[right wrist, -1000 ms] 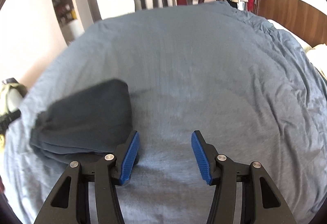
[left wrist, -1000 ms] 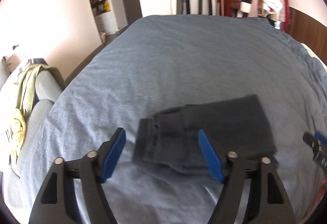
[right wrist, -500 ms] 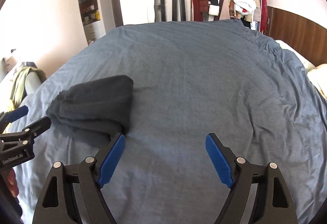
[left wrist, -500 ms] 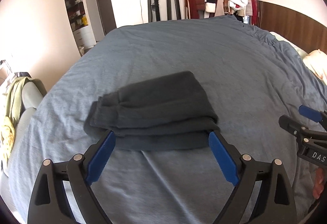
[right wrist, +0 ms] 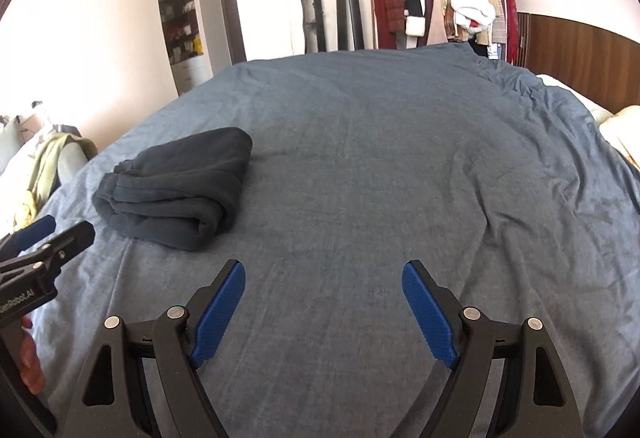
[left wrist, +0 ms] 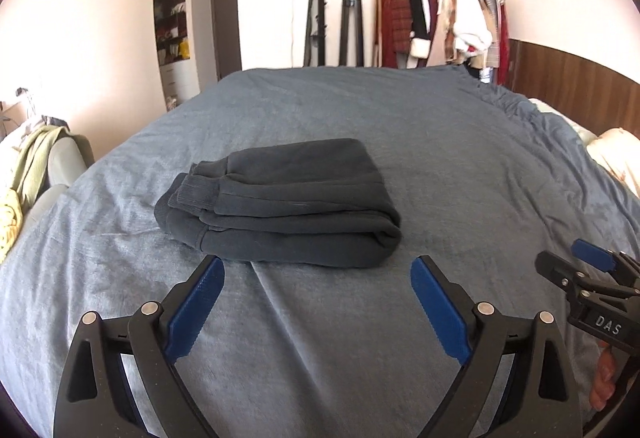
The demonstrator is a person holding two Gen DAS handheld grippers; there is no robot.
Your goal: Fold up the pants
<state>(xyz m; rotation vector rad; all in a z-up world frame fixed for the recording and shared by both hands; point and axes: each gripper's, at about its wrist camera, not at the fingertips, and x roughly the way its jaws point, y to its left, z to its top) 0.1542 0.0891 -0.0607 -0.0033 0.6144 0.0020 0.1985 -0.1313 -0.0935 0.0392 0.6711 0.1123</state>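
Observation:
Dark grey pants (left wrist: 280,202) lie folded into a compact stack on the blue bedspread (left wrist: 460,166), cuffs and waistband at the stack's left end. My left gripper (left wrist: 316,270) stands open just short of the stack's near edge, nothing between its blue pads. In the right wrist view the pants (right wrist: 176,190) sit far to the left, and my right gripper (right wrist: 323,274) is open over bare bedspread (right wrist: 380,158), clear of them. Each gripper shows at the edge of the other's view: the right gripper (left wrist: 592,262) and the left gripper (right wrist: 44,230).
A clothes rack (left wrist: 440,18) with hanging garments stands against the far wall beside a dark doorway and shelf niche (left wrist: 172,26). A chair draped with green and yellow clothes (left wrist: 28,174) is at the left. A wooden headboard (left wrist: 568,86) and pillow are at the right.
Both grippers have let go of the pants, opened wider and pulled back toward me. The folded stack now lies free on the bed, farther from the fingers.

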